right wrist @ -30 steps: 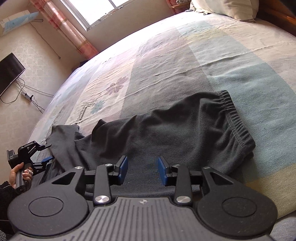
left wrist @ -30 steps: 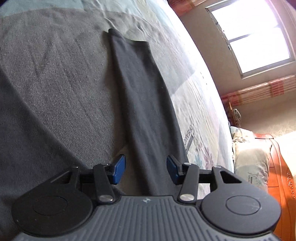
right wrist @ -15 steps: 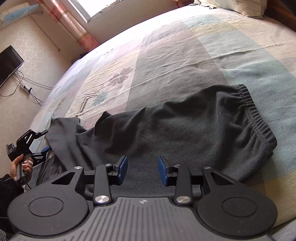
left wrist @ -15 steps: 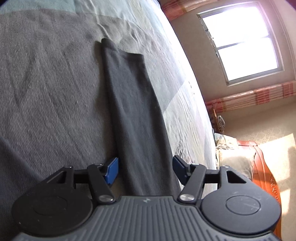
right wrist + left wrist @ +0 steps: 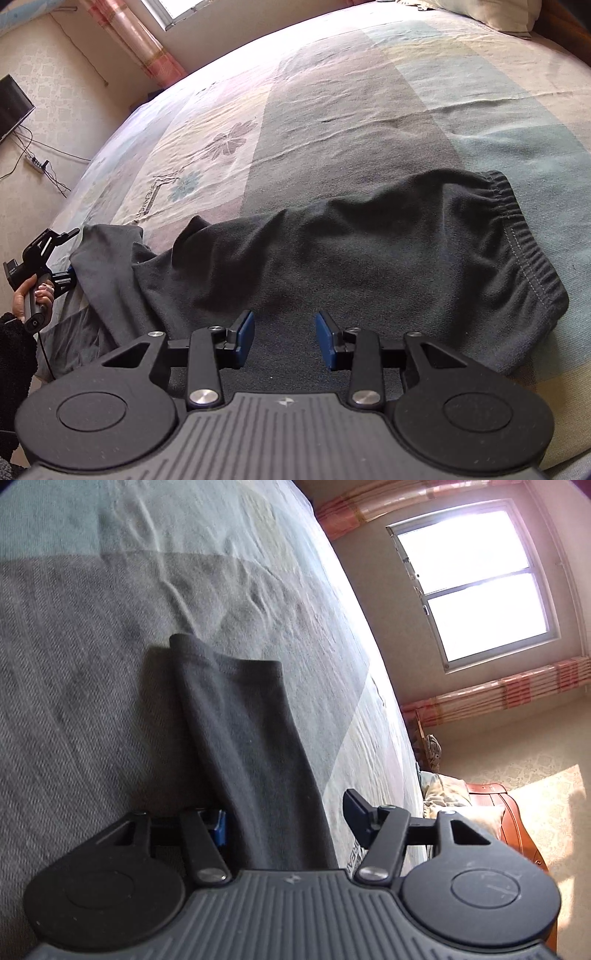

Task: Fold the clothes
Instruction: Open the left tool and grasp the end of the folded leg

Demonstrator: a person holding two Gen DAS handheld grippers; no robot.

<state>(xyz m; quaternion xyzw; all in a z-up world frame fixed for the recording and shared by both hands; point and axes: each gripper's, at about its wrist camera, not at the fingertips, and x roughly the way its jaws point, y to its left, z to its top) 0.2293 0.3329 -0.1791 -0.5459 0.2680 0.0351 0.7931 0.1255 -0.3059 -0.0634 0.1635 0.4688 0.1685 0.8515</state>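
The dark grey sweatpants lie across the bed, their long axis running from the elastic waistband at the right of the right-wrist frame to the legs bunched at the left edge. The left hand-held gripper is the nearer one to the leg: in its own view the pant leg runs straight away from it, from between the fingers at bottom centre up to the hem at mid-frame. Its jaws are closing, the cloth between them but the right pad apart from it. The right hand-held gripper hovers over the seat of the pants at a middling gap, holding nothing. The fabric looks soft, fleecy and limp, rumpled at the crotch, with a pale stitched seam below the gathered waistband.
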